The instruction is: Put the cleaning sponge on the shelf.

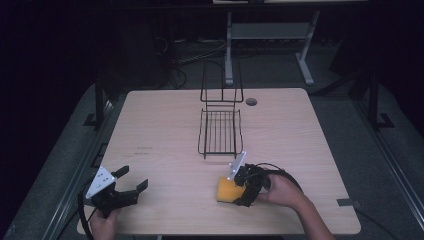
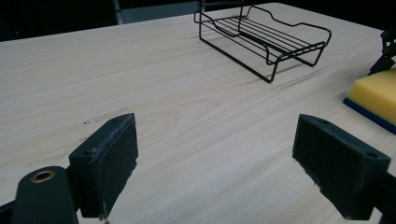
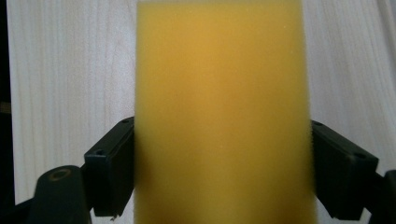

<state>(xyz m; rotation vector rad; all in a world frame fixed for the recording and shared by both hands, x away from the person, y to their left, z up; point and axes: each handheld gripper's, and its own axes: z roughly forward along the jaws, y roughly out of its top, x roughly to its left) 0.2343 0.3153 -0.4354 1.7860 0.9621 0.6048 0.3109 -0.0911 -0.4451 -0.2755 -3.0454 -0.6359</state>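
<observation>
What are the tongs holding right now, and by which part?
The right tongs clamp the yellow rectangular foam sponge across its two long side faces, near one end. The left tongs are open, holding nothing.

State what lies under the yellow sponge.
A blue layer lines the sponge's underside, resting on the wooden table. The tabletop beneath it is covered.

Black two-jaw left claw (image 1: 131, 184), right claw (image 1: 239, 192), grey three-cornered top plates, trailing black cables

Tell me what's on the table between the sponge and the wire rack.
Nothing: bare tabletop separates the sponge from the wire rack, seen in the high view.
</observation>
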